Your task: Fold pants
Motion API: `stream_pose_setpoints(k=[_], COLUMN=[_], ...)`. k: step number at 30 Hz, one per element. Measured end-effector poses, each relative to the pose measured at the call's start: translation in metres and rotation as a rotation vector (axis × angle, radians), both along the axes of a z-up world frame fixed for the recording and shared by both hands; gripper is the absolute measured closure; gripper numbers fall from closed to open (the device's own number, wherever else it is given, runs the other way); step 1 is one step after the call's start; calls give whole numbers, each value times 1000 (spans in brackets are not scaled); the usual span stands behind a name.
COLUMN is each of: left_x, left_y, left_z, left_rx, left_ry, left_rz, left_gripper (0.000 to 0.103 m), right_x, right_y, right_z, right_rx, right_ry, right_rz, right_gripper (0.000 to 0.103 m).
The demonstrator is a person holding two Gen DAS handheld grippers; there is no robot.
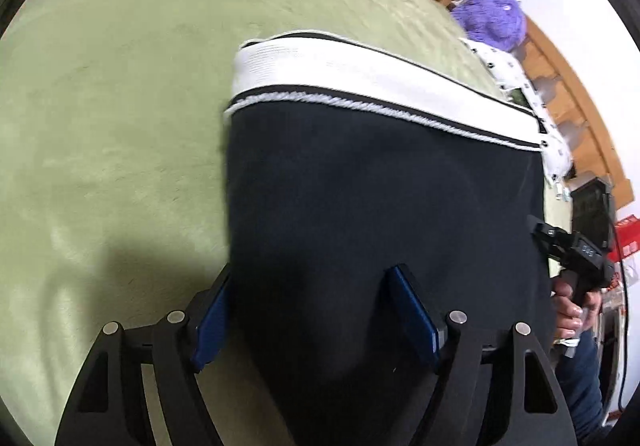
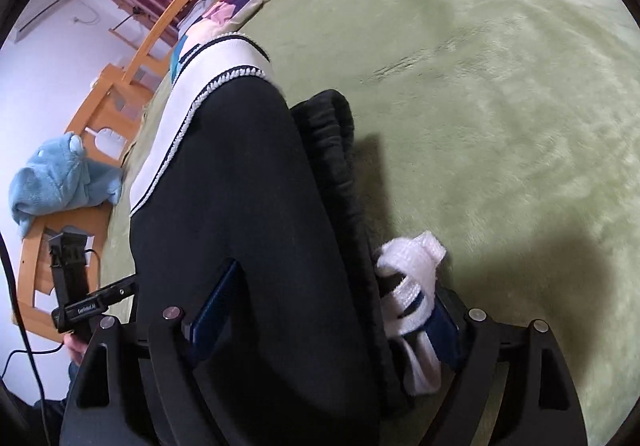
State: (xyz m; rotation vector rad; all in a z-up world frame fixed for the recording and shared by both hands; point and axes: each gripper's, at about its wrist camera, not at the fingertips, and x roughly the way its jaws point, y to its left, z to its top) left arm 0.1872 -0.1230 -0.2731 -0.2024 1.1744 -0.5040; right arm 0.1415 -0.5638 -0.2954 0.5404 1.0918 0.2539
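pants lie folded on green blanket, white waistband at far end, dark cloth near.
left gripper: jaws spread, cloth edge between pads, pads not pressing as far as seen.
right gripper: jaws spread too, dark cloth and white drawstring lie between pads, no pinch.
step, as judged: fold just laid down, both grippers letting go.
next move needs: lift both clear without dragging cloth, mind drawstring catching on right pad, then take near edge for next fold.
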Motion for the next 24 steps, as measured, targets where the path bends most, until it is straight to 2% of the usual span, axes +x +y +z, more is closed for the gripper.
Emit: stream_pose_setpoints(k=[2, 3, 4, 5, 6, 7, 9, 12, 16, 17, 18, 20, 22, 24], left_x=[1, 1, 0, -1, -3, -1, -1, 1, -3, -1, 0, 3, 7, 16], left_y=[-7, -8, -4, -4, -3, 1, 12, 23, 57, 70, 85, 112, 145, 168], left_z=[-1, -1, 0, 5, 14, 21, 37, 60, 94, 102, 111, 123, 134, 134], left_rx=[-10, -21, -37, -42, -21, -10, -42, -69, -67, -74, -70, -50, -8, 18], left_ry=[0, 4, 7, -1, -29, -48, -51, -51, -104, -114, -126, -154, -174, -157], left_rz=[-5, 1, 0, -14, -33, -47, -64, -86, -80, -63, -51, -17, 29, 89], left_gripper=[32, 41, 59, 68, 80, 88, 90, 91, 91, 91, 91, 91, 91, 91], right_x=[2, 2, 3, 2, 0, 0, -6, -14, -18, -18, -18, -15, -7, 2], right_y=[4, 5, 7, 8, 10, 13, 19, 27, 58, 69, 85, 119, 154, 183], right_z=[-3, -3, -1, 2, 7, 13, 29, 53, 82, 88, 94, 103, 101, 96], right_rx=[32, 26, 22, 24, 16, -6, -46, -44, -22, 42, 61, 30, 88, 140], right_ry=[-2, 0, 2, 4, 7, 3, -18, -48, -76, -86, -99, -135, -142, -141], right_rz=[1, -3, -5, -14, -36, -47, -62, -90, -118, -119, -117, -95, -52, -17], right_gripper=[29, 32, 35, 40, 45, 48, 62, 72, 82, 83, 83, 83, 83, 84])
